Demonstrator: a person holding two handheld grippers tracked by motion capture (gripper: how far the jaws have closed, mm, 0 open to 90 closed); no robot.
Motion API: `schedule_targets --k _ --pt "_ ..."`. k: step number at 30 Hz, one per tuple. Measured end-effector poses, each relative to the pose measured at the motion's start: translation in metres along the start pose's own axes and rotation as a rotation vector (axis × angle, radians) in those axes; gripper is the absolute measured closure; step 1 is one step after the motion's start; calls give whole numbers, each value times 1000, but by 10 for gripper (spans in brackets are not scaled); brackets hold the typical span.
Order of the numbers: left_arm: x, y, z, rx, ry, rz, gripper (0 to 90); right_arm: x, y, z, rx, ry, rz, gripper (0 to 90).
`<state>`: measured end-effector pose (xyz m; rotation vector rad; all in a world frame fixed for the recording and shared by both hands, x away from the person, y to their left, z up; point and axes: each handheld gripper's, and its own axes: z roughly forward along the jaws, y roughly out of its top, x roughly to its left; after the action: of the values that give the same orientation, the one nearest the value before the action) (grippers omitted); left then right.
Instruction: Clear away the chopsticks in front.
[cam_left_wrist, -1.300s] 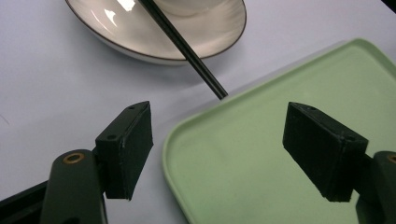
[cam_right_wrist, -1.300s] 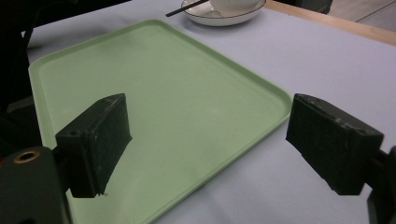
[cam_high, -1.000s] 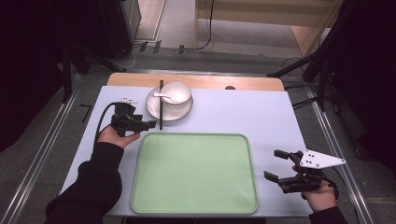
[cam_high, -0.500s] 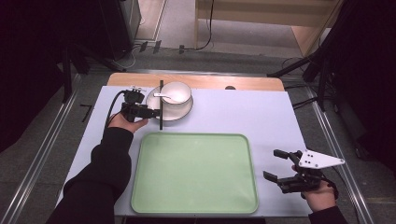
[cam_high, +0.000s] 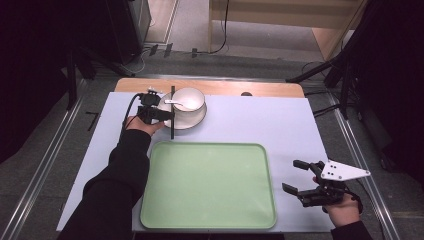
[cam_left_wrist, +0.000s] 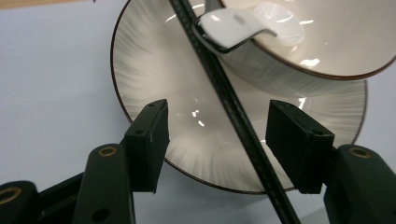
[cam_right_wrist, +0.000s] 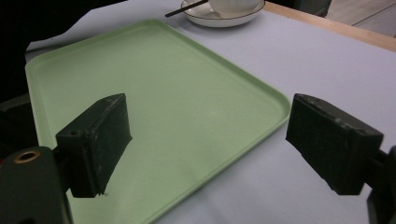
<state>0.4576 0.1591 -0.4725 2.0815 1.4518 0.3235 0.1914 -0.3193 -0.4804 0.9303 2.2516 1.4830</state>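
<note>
Looks like the black chopsticks (cam_left_wrist: 233, 112) lying across the plate (cam_left_wrist: 154, 70) beside the bowl (cam_high: 189, 100) are the target. Left gripper (cam_left_wrist: 217, 128) is spread around them, so next: squeeze and lift. Right gripper (cam_right_wrist: 208, 149) waits open near the green tray (cam_high: 210, 185).

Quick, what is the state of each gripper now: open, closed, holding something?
Left gripper: open, jaws astride the black chopsticks lying over the white ribbed plate, not gripping.
Right gripper: open, holding nothing, beside the green plastic tray.
</note>
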Motion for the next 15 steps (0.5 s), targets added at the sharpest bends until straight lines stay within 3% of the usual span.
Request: schedule_targets --k 10,15 --pt "1 -1 6 17 20 -2 424 1 1 1 4 7 -4 141" --pt "-1 -1 10 15 47 -4 513 2 1 3 13 9 -11 141"
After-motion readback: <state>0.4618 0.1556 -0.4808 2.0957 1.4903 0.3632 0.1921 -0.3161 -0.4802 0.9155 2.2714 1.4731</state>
